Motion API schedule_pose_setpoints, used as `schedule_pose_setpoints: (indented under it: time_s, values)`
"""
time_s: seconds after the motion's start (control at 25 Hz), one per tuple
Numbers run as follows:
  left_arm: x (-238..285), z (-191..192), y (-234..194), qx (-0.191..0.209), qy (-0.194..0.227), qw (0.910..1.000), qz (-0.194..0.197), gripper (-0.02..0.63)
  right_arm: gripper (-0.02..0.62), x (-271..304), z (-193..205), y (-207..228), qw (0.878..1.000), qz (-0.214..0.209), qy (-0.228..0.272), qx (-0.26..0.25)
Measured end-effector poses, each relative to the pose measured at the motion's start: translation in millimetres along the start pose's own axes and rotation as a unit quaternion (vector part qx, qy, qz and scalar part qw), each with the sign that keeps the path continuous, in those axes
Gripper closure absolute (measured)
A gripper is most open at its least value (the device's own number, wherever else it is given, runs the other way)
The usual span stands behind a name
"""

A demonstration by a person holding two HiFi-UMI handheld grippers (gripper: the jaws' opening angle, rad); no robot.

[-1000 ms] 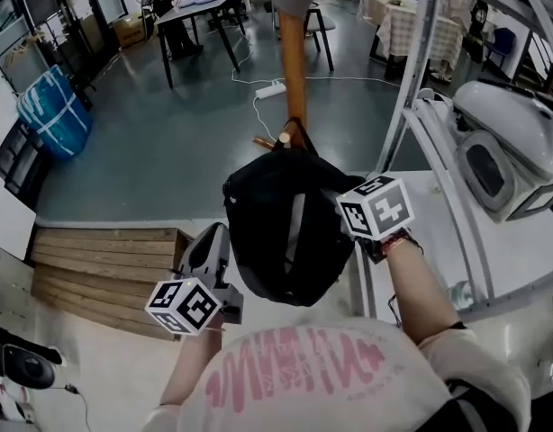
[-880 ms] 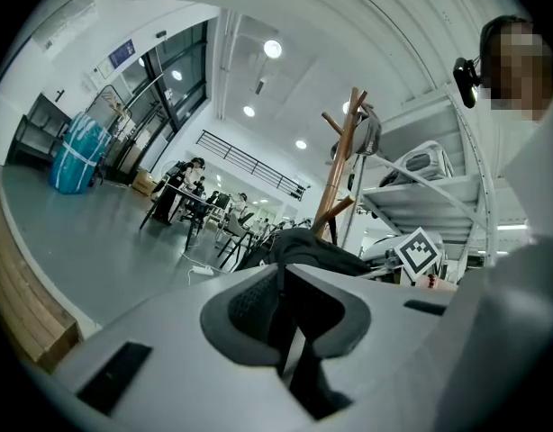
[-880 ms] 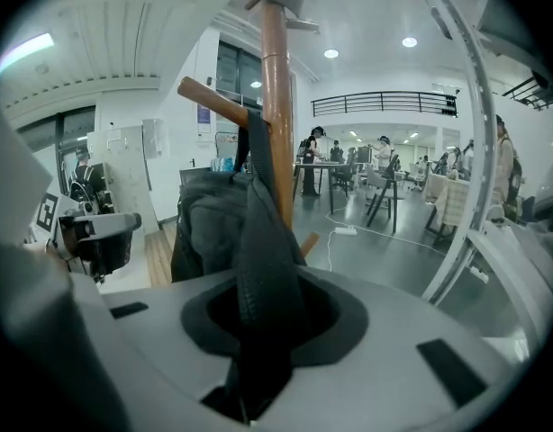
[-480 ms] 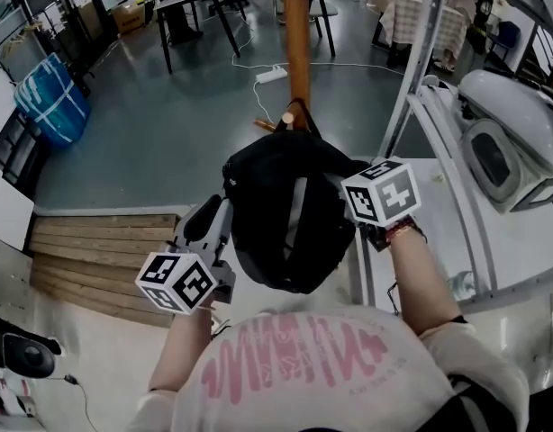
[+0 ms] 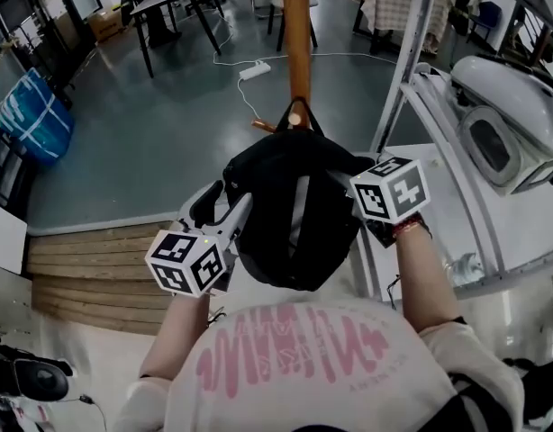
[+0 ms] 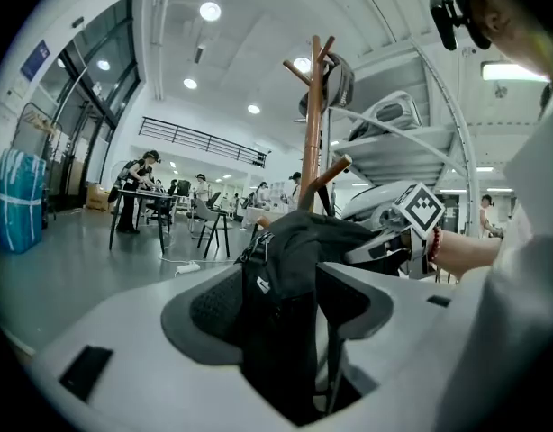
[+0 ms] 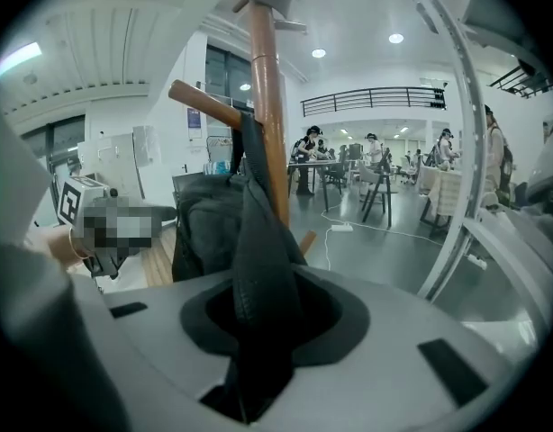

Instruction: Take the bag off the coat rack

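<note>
A black backpack [image 5: 290, 214] hangs by its top loop from a peg [image 5: 296, 118] of the wooden coat rack [image 5: 296, 43]. My left gripper [image 5: 230, 209] is at the bag's left side. Its jaws are opening, and in the left gripper view the bag [image 6: 290, 259] stands between the pads [image 6: 218, 309] without being squeezed. My right gripper [image 5: 361, 196] is at the bag's upper right, half hidden under its marker cube. In the right gripper view it [image 7: 263, 322] is shut on a fold of the black bag [image 7: 257, 259], with the rack's pole [image 7: 267, 106] just behind.
A white curved metal frame [image 5: 412, 70] and a white machine [image 5: 502, 133] stand close on the right. Wooden steps [image 5: 87, 259] lie at the lower left. A power strip [image 5: 252, 70] with cable lies on the grey floor beyond the rack. Tables and people are far back.
My left gripper has risen from below the bag to its left side, and its jaws have spread around the bag. The right gripper has stayed on the bag's upper right.
</note>
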State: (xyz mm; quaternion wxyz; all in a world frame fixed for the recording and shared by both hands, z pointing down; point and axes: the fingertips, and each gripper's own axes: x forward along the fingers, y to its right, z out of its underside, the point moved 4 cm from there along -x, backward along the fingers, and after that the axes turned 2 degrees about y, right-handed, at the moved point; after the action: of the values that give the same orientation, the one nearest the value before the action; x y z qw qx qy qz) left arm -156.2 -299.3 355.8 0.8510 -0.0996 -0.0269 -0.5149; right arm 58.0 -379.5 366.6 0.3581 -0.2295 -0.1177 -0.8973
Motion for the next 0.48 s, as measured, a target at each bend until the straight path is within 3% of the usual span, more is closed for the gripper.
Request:
schedule_pose_setpoints:
  time_s: [0.2, 0.48]
  values:
    - [21.4, 0.1, -12.2, 0.043, -0.029, 0.9983, 0.026, 0.336, 0.492, 1.1, 0.2, 1.7, 1.000, 0.012, 0.005, 0.010]
    - [39.6, -9.0, -24.4, 0.087, -0.021, 0.9946, 0.052, 0.304, 0.489, 3.1, 0.9, 1.3, 1.000, 0.016, 0.006, 0.026]
